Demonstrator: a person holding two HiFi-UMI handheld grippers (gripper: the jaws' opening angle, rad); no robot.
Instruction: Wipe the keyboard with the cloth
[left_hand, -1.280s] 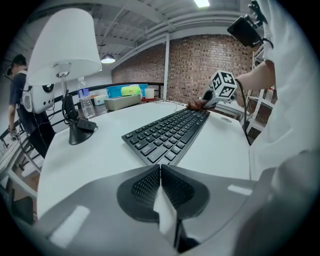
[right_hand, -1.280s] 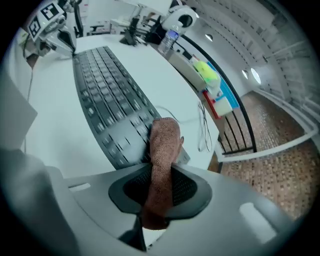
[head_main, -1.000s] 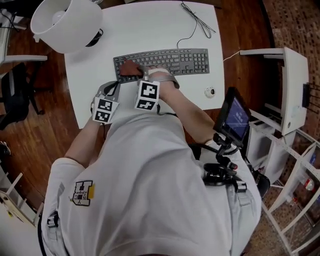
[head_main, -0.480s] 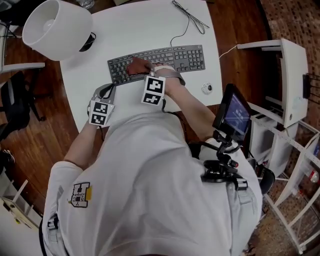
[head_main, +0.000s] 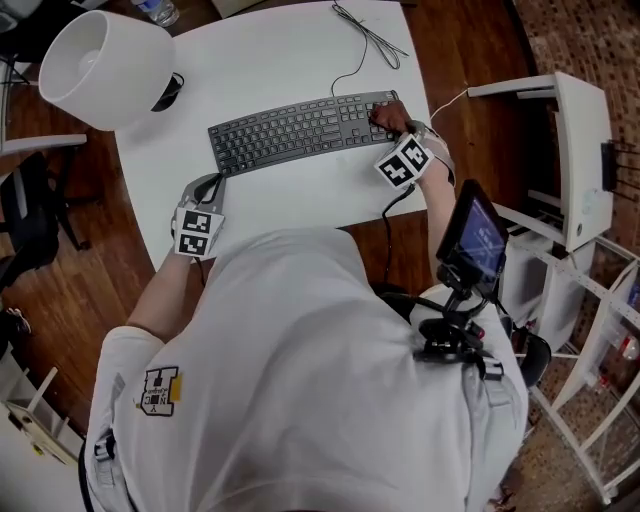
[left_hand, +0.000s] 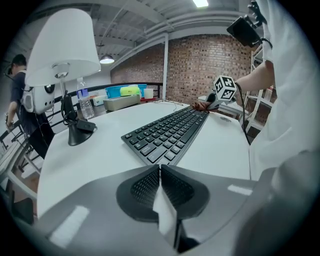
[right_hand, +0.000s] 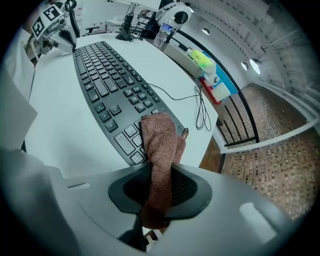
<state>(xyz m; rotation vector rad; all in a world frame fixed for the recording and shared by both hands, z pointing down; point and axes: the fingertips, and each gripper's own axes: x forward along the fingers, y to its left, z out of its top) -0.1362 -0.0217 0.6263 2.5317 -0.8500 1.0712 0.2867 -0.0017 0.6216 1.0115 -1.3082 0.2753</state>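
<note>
The black keyboard (head_main: 300, 130) lies across the white table (head_main: 270, 60). My right gripper (head_main: 396, 128) is shut on a brown cloth (head_main: 386, 114) and presses it on the keyboard's right end. In the right gripper view the cloth (right_hand: 160, 145) hangs out between the jaws of the right gripper (right_hand: 161, 175) onto the end keys of the keyboard (right_hand: 107, 90). My left gripper (head_main: 207, 188) rests on the table in front of the keyboard's left end. The left gripper (left_hand: 160, 172) is shut and empty, with the keyboard (left_hand: 170, 132) just beyond it.
A white lamp (head_main: 100, 60) stands at the table's far left, with a water bottle (left_hand: 85, 102) behind it. A thin cable (head_main: 365, 40) runs off the keyboard's far side. A white shelf unit (head_main: 575, 160) stands to the right, beyond the table edge.
My right gripper has swept the cloth along the keyboard from its left end to its right end. The left gripper has stayed where it was.
</note>
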